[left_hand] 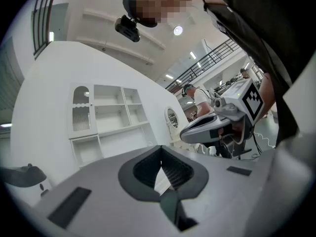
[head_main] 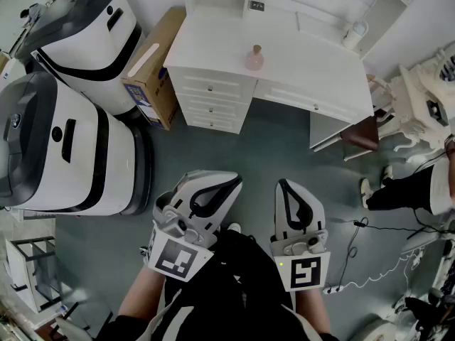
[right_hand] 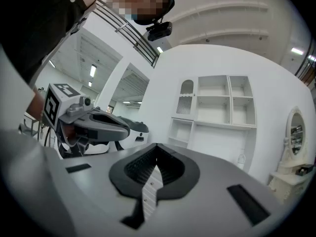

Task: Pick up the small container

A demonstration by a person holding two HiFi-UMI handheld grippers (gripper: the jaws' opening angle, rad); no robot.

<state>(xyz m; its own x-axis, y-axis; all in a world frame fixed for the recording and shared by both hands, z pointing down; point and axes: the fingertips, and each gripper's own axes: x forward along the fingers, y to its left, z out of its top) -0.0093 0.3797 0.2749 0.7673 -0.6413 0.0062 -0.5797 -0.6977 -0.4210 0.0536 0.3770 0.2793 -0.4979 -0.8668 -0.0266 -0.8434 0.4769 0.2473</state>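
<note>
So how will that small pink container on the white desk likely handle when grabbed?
The pink container looks small, so probably light. Its rounded body under a narrower top may slip or tip if pinched off-centre. Whether it is glass I cannot tell.

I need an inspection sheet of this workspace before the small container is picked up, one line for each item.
Surface: white desk, mostly bare.
Job's things: small pink container, upright on the desk, untouched.
Clutter: cardboard box beside the desk's drawers; white bottle near the desk's back right corner.
Claws: left claw and right claw shut, empty, short of the desk.
Cables: black and white cables on the floor at right.
Surroundings: two white-and-black machines at left; ornate white chair; another person's leg.
</note>
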